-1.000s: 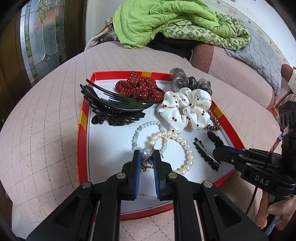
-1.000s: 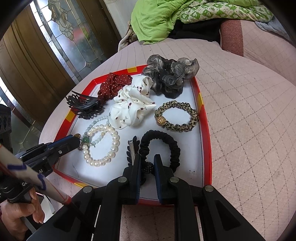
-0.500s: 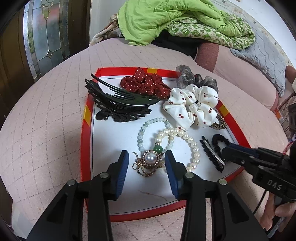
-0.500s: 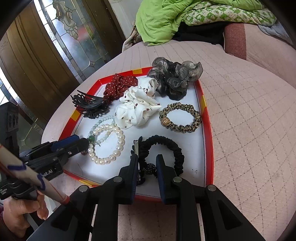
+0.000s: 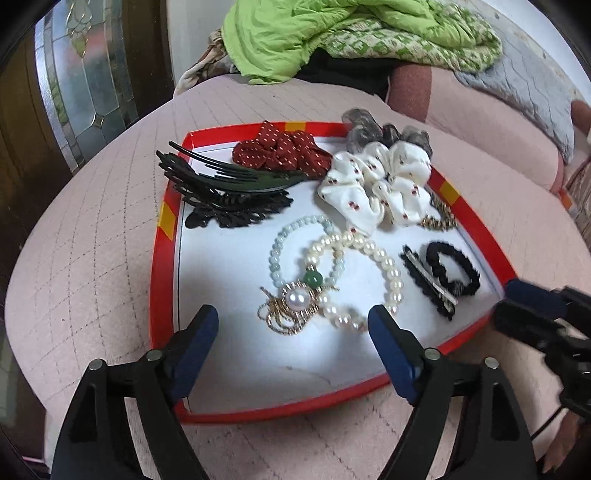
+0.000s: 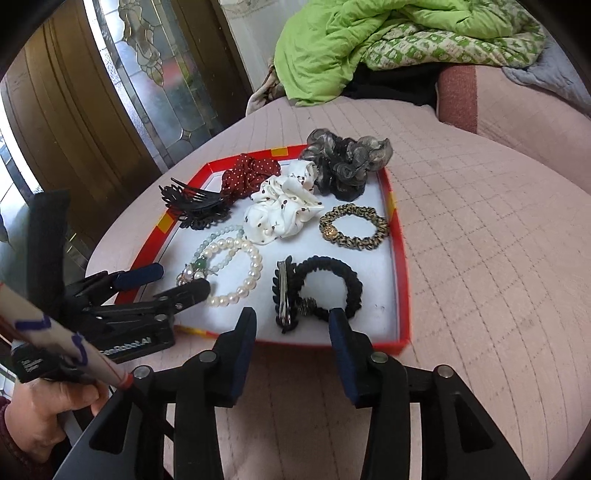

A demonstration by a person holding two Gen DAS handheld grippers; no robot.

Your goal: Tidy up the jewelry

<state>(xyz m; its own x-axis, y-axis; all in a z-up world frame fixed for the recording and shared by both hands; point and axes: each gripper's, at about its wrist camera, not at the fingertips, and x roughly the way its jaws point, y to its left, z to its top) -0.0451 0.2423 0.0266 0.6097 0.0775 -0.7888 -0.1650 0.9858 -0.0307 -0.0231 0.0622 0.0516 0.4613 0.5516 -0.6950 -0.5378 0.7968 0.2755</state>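
Observation:
A red-rimmed tray (image 5: 162, 258) (image 6: 400, 277) on a pink quilted surface holds the jewelry. My left gripper (image 5: 291, 316) (image 6: 177, 279) is over the tray's near edge, jaws opening wide. The pearl brooch with gold chain (image 5: 295, 299) (image 6: 189, 274) lies free on the tray just ahead of its tips, against a pearl bracelet (image 5: 391, 273). My right gripper (image 6: 292, 315) (image 5: 532, 295) hangs at the tray's front edge, jaws opening, pads touching nothing. Just beyond its tips lie a black hair tie (image 6: 351, 284) and a black clip (image 6: 282, 295).
Farther back on the tray are a white dotted scrunchie (image 5: 376, 184), a red dotted one (image 5: 280, 151), a grey one (image 6: 347, 162), a leopard hair tie (image 6: 354, 225) and a black claw clip (image 5: 229, 192). Green bedding (image 5: 332, 33) is piled behind. A hand (image 6: 40, 413) holds the left gripper.
Both grippers were shut, the left on the pearl brooch, the right on the black hair tie's bead. Both have let go, spread their jaws and drawn back toward the tray's near edge.

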